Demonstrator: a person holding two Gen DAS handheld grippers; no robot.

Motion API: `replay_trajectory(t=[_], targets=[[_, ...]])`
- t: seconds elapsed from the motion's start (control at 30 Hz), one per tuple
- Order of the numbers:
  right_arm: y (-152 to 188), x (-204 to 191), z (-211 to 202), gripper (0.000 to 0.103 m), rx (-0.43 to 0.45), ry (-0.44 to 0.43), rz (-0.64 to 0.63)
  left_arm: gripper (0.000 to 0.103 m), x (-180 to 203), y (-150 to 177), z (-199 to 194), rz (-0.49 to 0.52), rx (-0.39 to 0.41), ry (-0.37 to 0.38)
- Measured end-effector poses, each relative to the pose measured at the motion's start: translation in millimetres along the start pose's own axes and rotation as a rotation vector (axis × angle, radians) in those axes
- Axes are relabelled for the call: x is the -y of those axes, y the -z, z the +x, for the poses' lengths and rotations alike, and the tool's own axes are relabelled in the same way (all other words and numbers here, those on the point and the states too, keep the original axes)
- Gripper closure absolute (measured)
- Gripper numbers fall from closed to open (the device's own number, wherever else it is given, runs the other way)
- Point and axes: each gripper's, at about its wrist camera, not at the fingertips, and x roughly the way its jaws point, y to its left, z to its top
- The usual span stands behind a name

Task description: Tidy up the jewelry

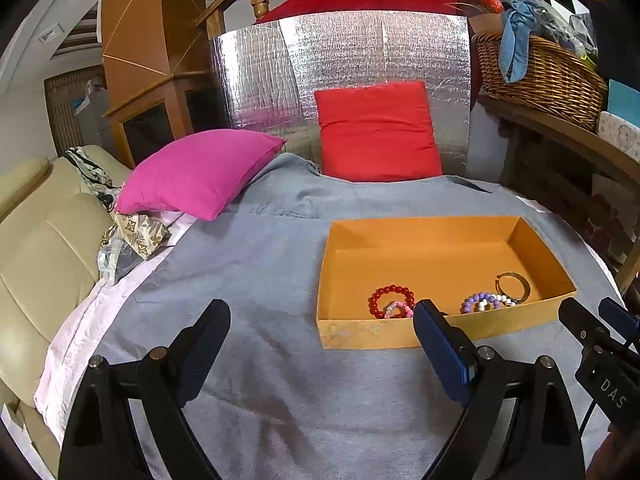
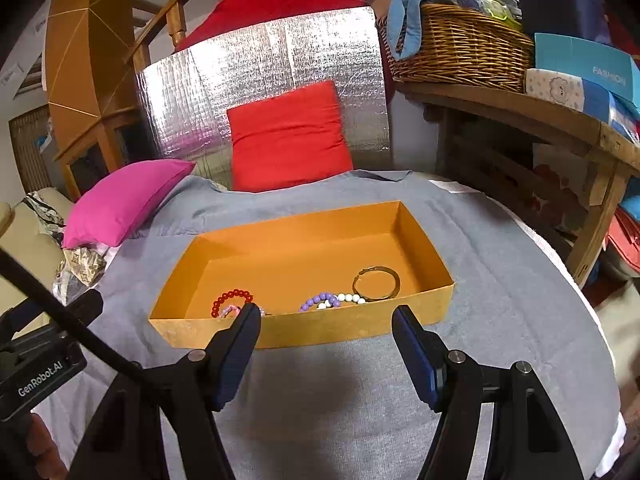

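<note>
An open orange box (image 1: 440,330) (image 2: 340,330) sits on the grey cloth. Inside, along its near wall, lie a red bead bracelet (image 1: 390,292) (image 2: 232,295) with a small pink one (image 1: 400,309) (image 2: 229,311), a purple-and-white bead bracelet (image 1: 486,302) (image 2: 330,301) and a brass bangle (image 1: 514,285) (image 2: 377,282). My left gripper (image 1: 322,330) hovers open over bare cloth, left of the box front. My right gripper (image 2: 326,334) stands open just short of the box's near wall, nothing between its fingers. The right gripper's body (image 1: 600,344) shows at the left view's right edge.
A pink cushion (image 1: 200,172) (image 2: 128,200) and a red cushion (image 1: 378,132) (image 2: 288,136) lie behind the box, before a silver foil panel (image 1: 340,60). A wicker basket (image 1: 540,76) (image 2: 460,48) stands on a wooden shelf to the right. A beige seat (image 1: 44,248) is at left.
</note>
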Motion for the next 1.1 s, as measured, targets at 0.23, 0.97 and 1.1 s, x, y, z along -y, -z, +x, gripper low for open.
replay_trajectory(t=[0.23,0.97,1.1], targets=[[-0.4,0.2,-0.5,0.031,0.0,-0.001,-0.003,0.01,1.9,-0.1,0.4,0.006,-0.003,0.002],[-3.2,-0.2,1.1,0.031,-0.003,-0.008,-0.005,0.01,-1.0,-3.9,2.2,-0.007,-0.003,-0.005],[-5.8,-1.9,3.9,0.031,-0.012,-0.001,-0.01,0.01,-2.5,-7.4,3.8,-0.012,-0.001,-0.005]])
